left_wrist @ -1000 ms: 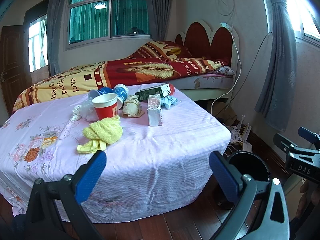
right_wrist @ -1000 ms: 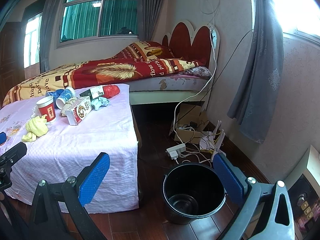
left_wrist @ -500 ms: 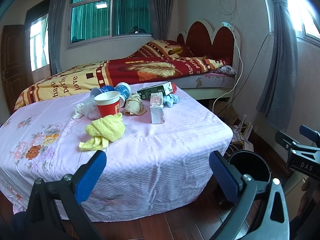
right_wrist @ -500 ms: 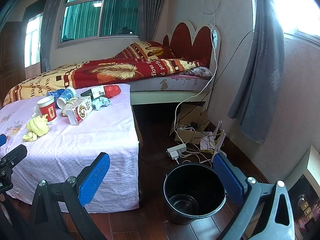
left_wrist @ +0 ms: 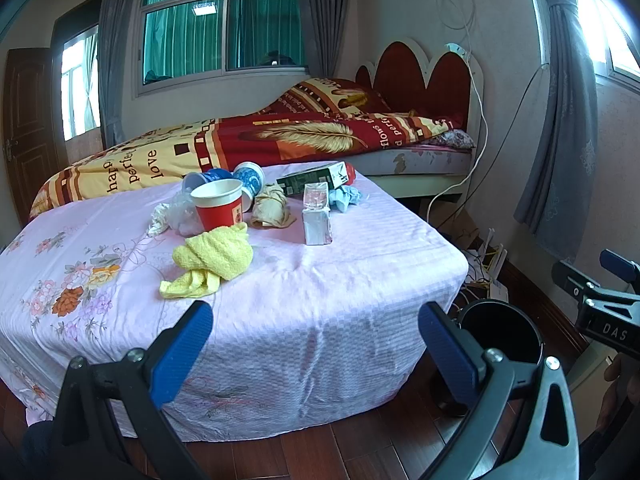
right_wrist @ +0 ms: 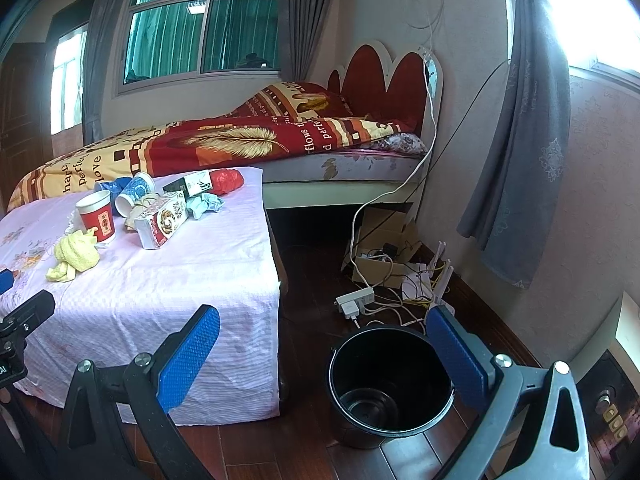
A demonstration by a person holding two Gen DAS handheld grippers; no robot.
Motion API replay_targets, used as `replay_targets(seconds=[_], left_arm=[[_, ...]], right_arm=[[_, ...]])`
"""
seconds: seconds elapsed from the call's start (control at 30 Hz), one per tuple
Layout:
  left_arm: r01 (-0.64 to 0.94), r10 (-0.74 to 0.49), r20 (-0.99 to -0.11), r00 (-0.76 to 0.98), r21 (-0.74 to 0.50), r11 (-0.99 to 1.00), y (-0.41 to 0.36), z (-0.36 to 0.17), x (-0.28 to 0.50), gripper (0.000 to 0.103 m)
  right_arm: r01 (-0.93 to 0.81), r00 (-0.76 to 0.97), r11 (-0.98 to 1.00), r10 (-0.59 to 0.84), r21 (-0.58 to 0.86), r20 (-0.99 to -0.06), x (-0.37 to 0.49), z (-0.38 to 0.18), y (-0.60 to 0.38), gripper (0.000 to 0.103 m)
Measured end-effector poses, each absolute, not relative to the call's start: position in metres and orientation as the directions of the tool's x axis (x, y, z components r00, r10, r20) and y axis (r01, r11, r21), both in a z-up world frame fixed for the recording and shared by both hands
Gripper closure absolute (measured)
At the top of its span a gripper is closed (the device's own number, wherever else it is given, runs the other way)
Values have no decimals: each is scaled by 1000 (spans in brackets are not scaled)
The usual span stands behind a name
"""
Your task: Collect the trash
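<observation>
While both grippers hung in the air with nothing in them, the trash sat piled on the covered bench (left_wrist: 360, 264).
Left gripper (left_wrist: 316, 344) and right gripper (right_wrist: 324, 352) each had their blue fingers spread wide apart. On the bench were a red paper cup (left_wrist: 220, 208), a yellow cloth (left_wrist: 216, 258) just in front of it, a small carton (left_wrist: 317, 216), blue cups (right_wrist: 134, 192) and some crumpled bits. A black bucket (right_wrist: 390, 384) stood on the wood floor beside the bench, looking pretty much bare inside.
</observation>
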State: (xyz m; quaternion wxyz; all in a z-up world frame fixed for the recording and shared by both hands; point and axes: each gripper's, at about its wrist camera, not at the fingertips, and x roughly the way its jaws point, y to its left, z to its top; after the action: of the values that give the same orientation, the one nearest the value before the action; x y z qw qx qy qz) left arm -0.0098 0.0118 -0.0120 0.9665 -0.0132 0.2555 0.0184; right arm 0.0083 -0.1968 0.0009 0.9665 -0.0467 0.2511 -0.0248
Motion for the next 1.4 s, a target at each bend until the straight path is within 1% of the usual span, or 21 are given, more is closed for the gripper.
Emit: replay_targets(seconds=[0.33, 0.47, 0.67, 0.83, 0.9, 0.97, 1.03, 1.2, 1.27, 1.4], left_arm=[[-49, 27, -499, 866, -32, 998, 24, -14, -5, 0], [-73, 39, -497, 867, -48, 996, 40, -15, -1, 0], [-92, 31, -531, 847, -89, 992, 70, -23, 15, 0], [-131, 81, -515, 854, -61, 990, 96, -25, 33, 1], [-155, 107, -515, 851, -50, 987, 108, -29, 45, 5], [-166, 108, -525, 844, -65, 984, 121, -35, 58, 8], [-166, 99, -547, 831, -73, 983, 128, -43, 69, 13], [-146, 65, -588, 806, -92, 985, 136, -62, 97, 15], [-140, 48, -606, 794, -107, 984, 138, -70, 109, 17], [-132, 21, -606, 795, -138, 982, 141, -72, 121, 17]], right_arm=[[-21, 865, 996, -28, -92, -502, 14, -7, -191, 0], [-68, 868, 994, 18, -84, -496, 19, -8, -180, 0], [-165, 858, 984, 112, -62, -501, 37, -9, -153, 0], [-245, 848, 968, 191, -46, -494, 62, -5, -125, 0], [-280, 838, 959, 223, -41, -498, 79, -7, -109, 3], [-323, 813, 946, 257, -38, -523, 100, -15, -90, 17], [-354, 787, 935, 281, -29, -549, 119, -23, -76, 24], [-420, 747, 907, 327, -30, -579, 155, -38, -38, 25], [-442, 732, 896, 335, -38, -593, 169, -41, -24, 26], [-463, 708, 885, 342, -40, -618, 202, -46, -1, 26]])
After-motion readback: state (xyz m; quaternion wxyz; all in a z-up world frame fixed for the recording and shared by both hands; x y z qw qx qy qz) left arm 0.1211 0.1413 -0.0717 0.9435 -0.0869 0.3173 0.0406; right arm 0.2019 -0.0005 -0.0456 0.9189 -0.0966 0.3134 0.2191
